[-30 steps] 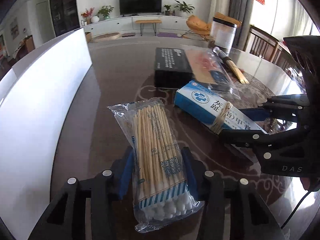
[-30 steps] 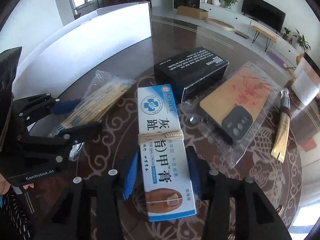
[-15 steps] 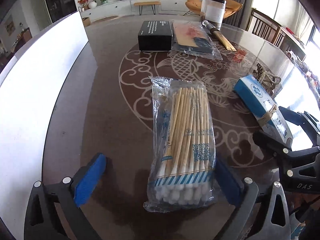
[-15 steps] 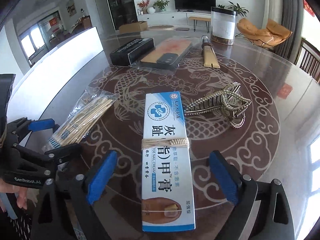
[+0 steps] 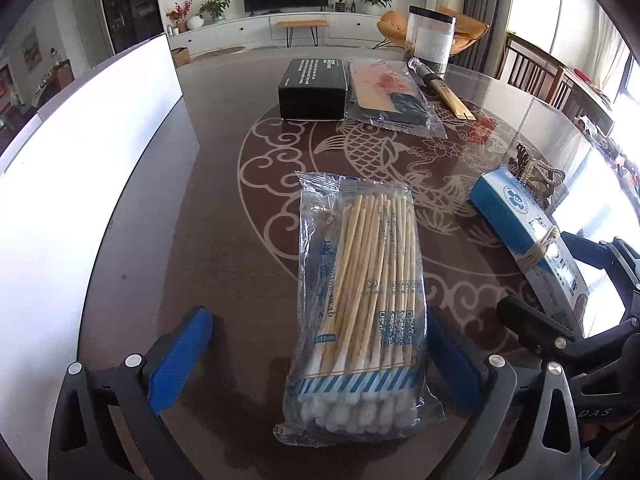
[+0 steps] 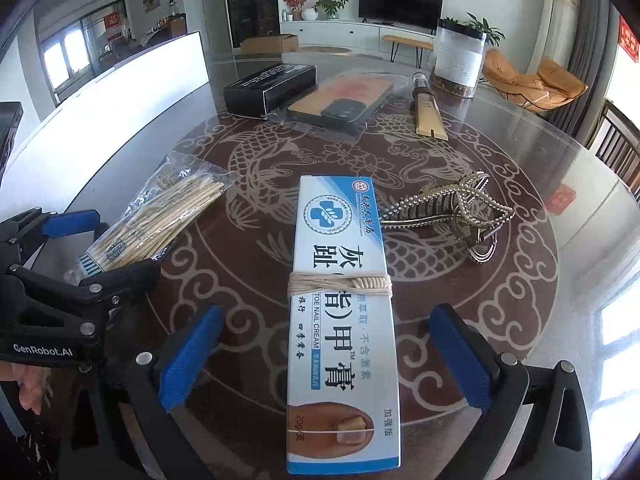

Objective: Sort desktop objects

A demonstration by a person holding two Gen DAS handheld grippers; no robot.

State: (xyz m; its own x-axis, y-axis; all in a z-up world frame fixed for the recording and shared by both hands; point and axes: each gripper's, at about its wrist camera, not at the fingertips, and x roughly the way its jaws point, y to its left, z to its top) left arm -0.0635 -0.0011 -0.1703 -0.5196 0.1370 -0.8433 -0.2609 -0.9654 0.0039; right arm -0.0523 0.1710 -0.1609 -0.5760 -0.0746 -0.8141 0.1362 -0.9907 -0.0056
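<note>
A living room is seen behind a round dark glass table (image 5: 224, 208) printed with a pale fish-and-cloud pattern. A white board (image 5: 80, 168) is stood along the table's edge at frame left in the left wrist view; the table rim curves away at upper right, with chairs behind it.

The left gripper (image 5: 320, 356) is held wide, blue pads on either side of the swab bag (image 5: 360, 304). The bag is lain flat at lower centre, cotton tips toward the camera. The right pad sits just beside the bag's edge; the left pad (image 5: 180, 360) is well apart, with bare table between.

In the right wrist view the right gripper (image 6: 324, 360) is also spread wide, both pads clear of the cream box (image 6: 344, 320), which is lain lengthwise at lower centre, tied with twine around its middle. Bare table is left on both sides of the box inside the fingers.

A hair clip (image 6: 452, 216) is placed just right of the box's far end, near but whether touching cannot be told. The swab bag is seen at middle left in this view, apart from the box.

At the top of both frames a black box (image 5: 312, 88), a bagged phone case (image 5: 392, 100) and a gold tube (image 5: 444, 90) are lined up side by side. A clear jar (image 5: 430, 44) is stood behind them near the far edge. The centre of the table is left open.
</note>
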